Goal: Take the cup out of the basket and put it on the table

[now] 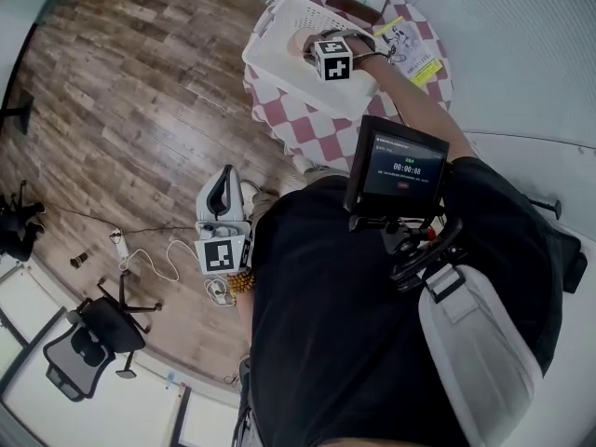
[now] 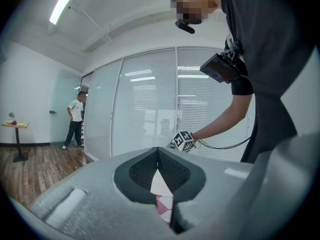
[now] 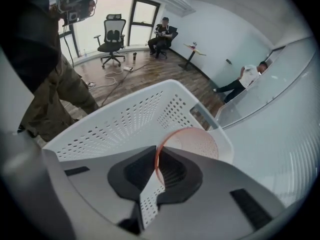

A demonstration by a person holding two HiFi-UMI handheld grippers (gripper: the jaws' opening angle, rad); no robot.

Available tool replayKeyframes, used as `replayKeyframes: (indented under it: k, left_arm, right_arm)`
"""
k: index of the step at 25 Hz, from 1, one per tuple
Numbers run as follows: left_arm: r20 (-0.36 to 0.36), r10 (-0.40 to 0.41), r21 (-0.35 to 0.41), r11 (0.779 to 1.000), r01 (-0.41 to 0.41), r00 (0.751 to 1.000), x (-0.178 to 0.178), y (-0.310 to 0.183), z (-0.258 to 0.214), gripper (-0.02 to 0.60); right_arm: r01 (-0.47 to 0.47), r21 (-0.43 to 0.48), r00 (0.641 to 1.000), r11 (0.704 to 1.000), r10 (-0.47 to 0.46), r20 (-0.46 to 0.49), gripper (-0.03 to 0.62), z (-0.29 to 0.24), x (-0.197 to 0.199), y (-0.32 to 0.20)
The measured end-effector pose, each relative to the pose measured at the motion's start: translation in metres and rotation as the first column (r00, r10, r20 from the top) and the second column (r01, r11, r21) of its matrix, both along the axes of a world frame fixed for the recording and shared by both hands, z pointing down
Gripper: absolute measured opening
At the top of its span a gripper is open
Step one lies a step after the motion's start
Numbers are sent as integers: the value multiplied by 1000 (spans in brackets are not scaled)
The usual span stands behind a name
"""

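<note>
R gripper (image 3: 156,170) is clamped on the cup (image 3: 192,141), w/ the thin pink rim pinched between the pads and the cup body hanging beyond the tips. The cup sits over the inside of the white basket (image 3: 125,121), near its far corner; can't tell if it's clear of the rim yet. The basket stands on the checked table (image 1: 298,130), w/ papers (image 1: 407,43) beside it. L gripper (image 2: 159,176) is closed on nothing, held low and well away from the basket. Step in hand, as I read it: lifting the cup out. Next move calls for getting it over the basket wall, then across to a bare bit of cloth, base down, before letting go. A rim-only pinch prob lets the cup swing, so go steady.
</note>
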State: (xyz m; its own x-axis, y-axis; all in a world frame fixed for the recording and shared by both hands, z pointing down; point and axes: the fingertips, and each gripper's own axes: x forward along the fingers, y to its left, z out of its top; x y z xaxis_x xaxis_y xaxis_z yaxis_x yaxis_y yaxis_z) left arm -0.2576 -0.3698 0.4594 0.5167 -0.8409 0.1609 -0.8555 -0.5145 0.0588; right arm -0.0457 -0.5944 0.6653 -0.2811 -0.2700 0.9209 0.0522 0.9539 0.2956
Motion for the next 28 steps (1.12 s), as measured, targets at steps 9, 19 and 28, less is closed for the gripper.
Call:
replayKeyframes:
  k: [9,19,28]
  left_arm:
    - [14,193,52,980,-194,981,-19,-19,-19,6]
    - [59,378,95,919,-382,924,-14,-39,-34,6]
    - [63,498,120,857,-502,865,0,-60,-41,6]
  right_arm:
    - [-204,198,962,959,159,221,26,-134,-15,5]
    - [-452,231,737,862,215,641,26,-268,-40,62]
    - [-629,120,430,768,215,877,26,-332,-40,123]
